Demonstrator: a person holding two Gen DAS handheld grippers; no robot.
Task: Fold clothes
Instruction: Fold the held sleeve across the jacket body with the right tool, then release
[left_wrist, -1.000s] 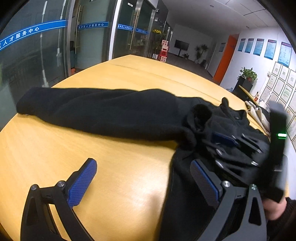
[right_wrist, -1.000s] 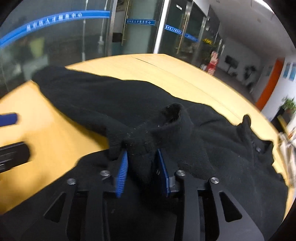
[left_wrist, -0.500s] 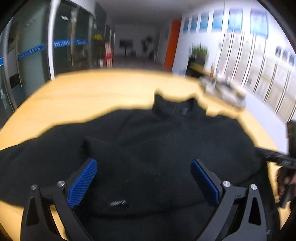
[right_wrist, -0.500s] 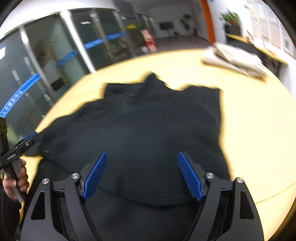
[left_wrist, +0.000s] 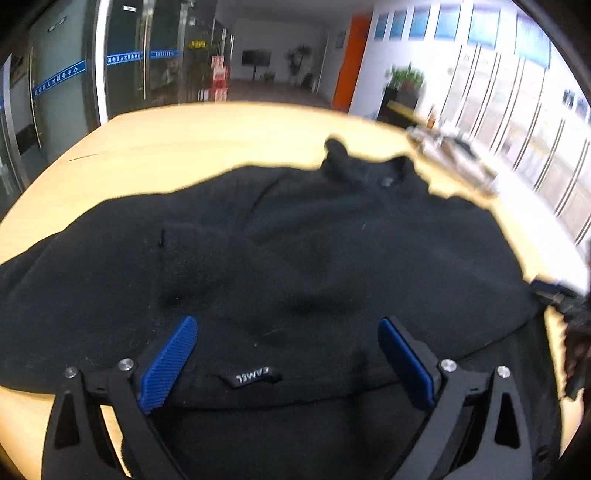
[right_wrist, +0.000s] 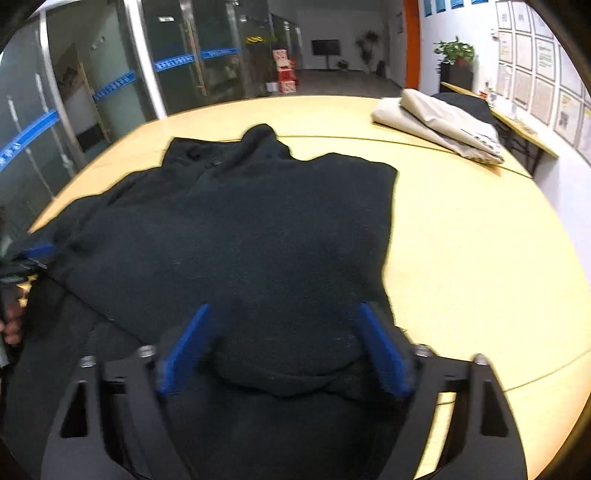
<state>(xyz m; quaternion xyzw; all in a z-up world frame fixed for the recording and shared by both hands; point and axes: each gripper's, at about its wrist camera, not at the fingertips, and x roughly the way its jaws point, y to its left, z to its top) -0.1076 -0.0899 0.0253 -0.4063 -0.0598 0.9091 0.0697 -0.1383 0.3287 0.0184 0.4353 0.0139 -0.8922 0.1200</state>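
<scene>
A black fleece pullover (left_wrist: 314, 258) lies spread on a round wooden table (left_wrist: 207, 136), collar at the far side, both sleeves folded over the body. A small woven label (left_wrist: 253, 377) shows near its hem. My left gripper (left_wrist: 288, 354) is open and empty just above the hem's left part. My right gripper (right_wrist: 284, 347) is open and empty above the hem's right part of the pullover (right_wrist: 240, 240). The left gripper shows at the left edge of the right wrist view (right_wrist: 33, 254).
Folded beige and dark clothes (right_wrist: 439, 122) lie stacked at the table's far right (right_wrist: 480, 258). Glass doors stand to the left, a framed-poster wall to the right. The table's front edge runs close under both grippers.
A second ago my right gripper was shut on a sleeve cuff; it has let go and opened. Both grippers have swung back to the hem. The sleeve now lies across the body.
</scene>
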